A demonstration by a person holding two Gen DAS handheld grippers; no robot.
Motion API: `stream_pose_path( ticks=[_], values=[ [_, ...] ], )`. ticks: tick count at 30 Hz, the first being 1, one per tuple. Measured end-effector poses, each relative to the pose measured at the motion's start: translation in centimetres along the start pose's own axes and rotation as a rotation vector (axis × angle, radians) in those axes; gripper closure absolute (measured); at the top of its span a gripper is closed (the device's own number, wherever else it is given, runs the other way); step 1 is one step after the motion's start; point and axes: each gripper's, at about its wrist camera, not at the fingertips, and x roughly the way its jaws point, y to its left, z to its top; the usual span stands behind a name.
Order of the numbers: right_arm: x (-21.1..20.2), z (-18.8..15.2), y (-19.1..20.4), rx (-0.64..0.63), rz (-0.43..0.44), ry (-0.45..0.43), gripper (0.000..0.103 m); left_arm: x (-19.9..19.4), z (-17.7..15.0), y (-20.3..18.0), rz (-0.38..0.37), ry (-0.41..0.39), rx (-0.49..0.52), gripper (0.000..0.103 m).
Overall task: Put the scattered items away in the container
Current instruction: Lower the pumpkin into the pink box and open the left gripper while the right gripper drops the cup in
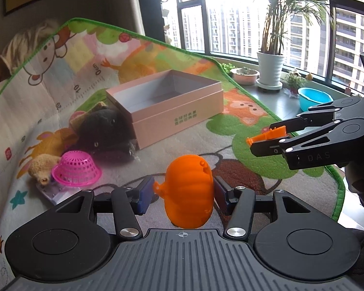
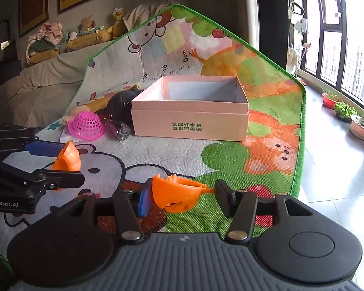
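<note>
Both grippers loaded up, box not fed yet

The left gripper (image 1: 184,191) has its jaws clamped on a ribbed orange toy (image 1: 188,191), low in the middle of the left wrist view. The right gripper (image 2: 182,194) pinches an orange cup-shaped piece (image 2: 179,194) across its rim, low center in the right wrist view. Both are held above the play mat (image 2: 157,150), probably so they can be dropped in together. The pink box (image 2: 190,123) sits open and empty in the middle of the frame. Left of it, touching its side, is a black plush (image 2: 121,101). A pink basket (image 2: 86,125) lies upside down beside that, so more is left to collect.
</note>
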Motion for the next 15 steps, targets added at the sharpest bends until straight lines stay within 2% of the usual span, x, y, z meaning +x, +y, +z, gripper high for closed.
stream_pose_path(
  ticks=[9, 12, 15],
  values=[
    [0.4, 0.3, -0.3, 0.014, -0.021, 0.007, 0.049, 1.6, 1.4, 1.2, -0.054, -0.004, -0.046, 0.045],
    [0.5, 2.1, -0.4, -0.035, -0.035, -0.018, 0.049, 2.7, 3.2, 2.3, -0.084, -0.026, -0.054, 0.045],
    [1.2, 5.4, -1.0, -0.073, -0.044, -0.073, 0.049, 4.4, 6.3, 3.9, -0.092, -0.064, -0.061, 0.045]
  ],
)
